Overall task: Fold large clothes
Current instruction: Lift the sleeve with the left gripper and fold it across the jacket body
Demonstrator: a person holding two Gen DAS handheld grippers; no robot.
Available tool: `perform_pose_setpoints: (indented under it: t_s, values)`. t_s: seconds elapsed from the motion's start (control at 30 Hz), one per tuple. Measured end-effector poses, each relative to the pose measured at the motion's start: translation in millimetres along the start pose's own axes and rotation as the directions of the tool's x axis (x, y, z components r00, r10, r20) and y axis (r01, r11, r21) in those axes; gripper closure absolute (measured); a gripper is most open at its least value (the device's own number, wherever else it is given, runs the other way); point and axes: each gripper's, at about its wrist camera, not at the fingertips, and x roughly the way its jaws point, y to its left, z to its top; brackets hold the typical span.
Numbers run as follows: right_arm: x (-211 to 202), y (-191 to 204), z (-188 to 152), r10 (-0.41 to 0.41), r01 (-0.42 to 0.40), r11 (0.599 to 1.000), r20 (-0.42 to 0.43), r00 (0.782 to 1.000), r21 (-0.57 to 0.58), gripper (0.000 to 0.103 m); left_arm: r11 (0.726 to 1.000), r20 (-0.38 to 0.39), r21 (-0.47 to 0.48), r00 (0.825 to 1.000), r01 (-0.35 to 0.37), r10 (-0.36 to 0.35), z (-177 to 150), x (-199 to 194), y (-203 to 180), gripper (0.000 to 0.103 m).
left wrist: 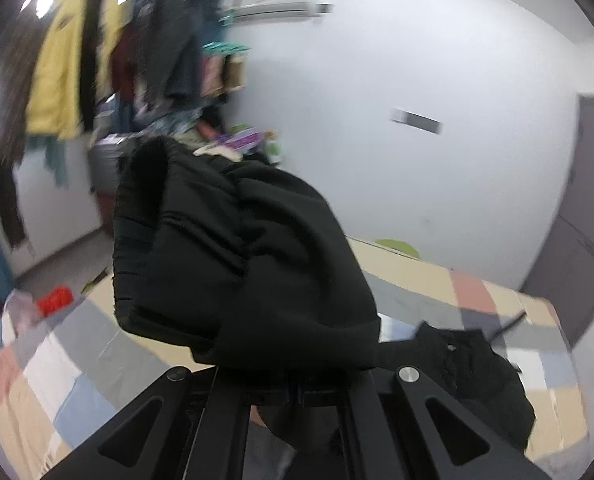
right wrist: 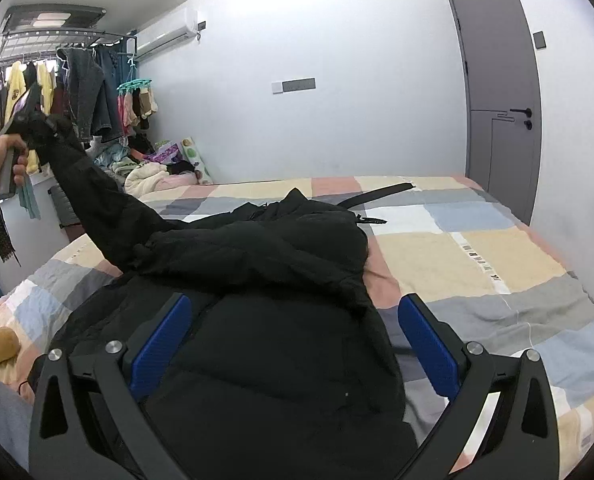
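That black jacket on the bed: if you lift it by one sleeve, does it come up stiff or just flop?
Probably floppy: the sleeve held up by the left gripper sags in a curve while the rest of the jacket stays slumped on the bed. It looks puffy and quilted, so likely bulky yet light. It shouldn't roll or tip.

Left tool [right wrist: 25,120]: raised high at the person's left, fingers clamped together, gripped by the left hand [right wrist: 1,164]. Right tool [right wrist: 293,344]: low, its 2 blue fingers [right wrist: 161,344] spread wide apart.
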Motion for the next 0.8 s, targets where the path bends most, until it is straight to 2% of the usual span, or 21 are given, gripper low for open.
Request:
perform_pose_setpoints:
  t_s: [0.23, 0.43, 0.53, 0.63, 0.7, 0.8]
  values:
    - [-10, -24, 1, -0.001, 0.001, 1.000, 0.020, 1.000, 0.026, 0.000, 0.987, 0.012, 0.110, 0.992, 0.122, -0.124, -16, -23, -111, 0.102]
    - [-19, -46, 3, 0.008, -0.012, 0.996, 0.045, 0.999, 0.084, 0.000, 0.959, -0.036, 0.198, 0.980, 0.201, -0.198, -43, -19, -208, 0.102]
    - [-22, -57, 2, -0.001, -0.005, 0.995, 0.066, 0.998, 0.099, 0.000, 0.931, -0.067, 0.262, 0.967, 0.254, -0.245, -66, -9, -260, 0.102]
    - [-14, -68, 0, -0.035, 0.030, 0.993, 0.044, 0.998, 0.116, 0.000, 0.905, -0.106, 0.302, 0.954, 0.298, -0.279, -92, 8, -301, 0.102]
    - [-7, -77, -3, -0.035, 0.032, 0.989, 0.020, 0.999, 0.142, 0.000, 0.893, -0.137, 0.301, 0.942, 0.335, -0.307, -115, 21, -327, 0.102]
    - [0, -86, -5, -0.032, 0.031, 0.985, -0.001, 0.999, 0.169, 0.000, 0.861, -0.197, 0.330, 0.920, 0.387, -0.339, -155, 38, -364, 0.102]
